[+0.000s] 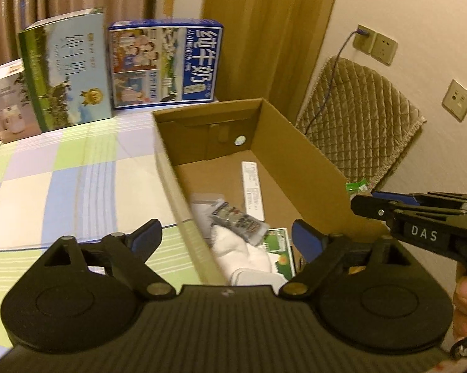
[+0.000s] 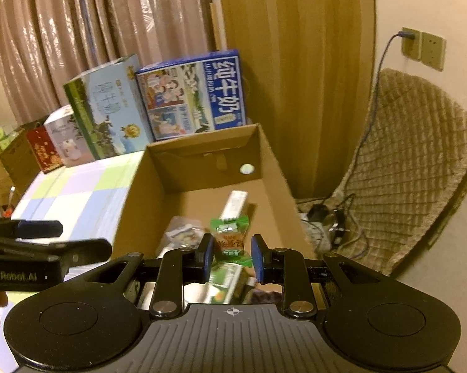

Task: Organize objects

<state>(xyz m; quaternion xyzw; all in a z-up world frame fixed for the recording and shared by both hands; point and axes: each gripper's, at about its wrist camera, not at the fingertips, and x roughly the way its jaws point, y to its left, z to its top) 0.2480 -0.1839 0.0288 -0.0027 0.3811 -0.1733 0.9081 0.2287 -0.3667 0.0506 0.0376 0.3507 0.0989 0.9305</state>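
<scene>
An open cardboard box [image 1: 295, 130] stands on the checked tablecloth [image 1: 62, 171]. In it lie a slim white box [image 1: 252, 186], a dark snack packet [image 1: 236, 220], white cloth [image 1: 242, 255] and a green carton [image 1: 280, 248]. My left gripper [image 1: 227, 233] is open wide above the box's near left wall, with nothing gripped. My right gripper [image 2: 232, 248] is shut on a green and orange snack packet [image 2: 230, 242], held over the cardboard box [image 2: 202, 143]. In the left wrist view the right gripper [image 1: 365, 200] comes in over the box's right wall, and the packet's green end [image 1: 356, 185] shows.
Behind the box stand a blue milk carton case [image 1: 168, 65], a green one [image 1: 65, 71] and a small white box [image 1: 6, 102]. A quilted chair cushion [image 1: 357, 124] and wall sockets with a cable [image 1: 364, 35] lie to the right. A person's hand [image 1: 465, 298] holds the right gripper.
</scene>
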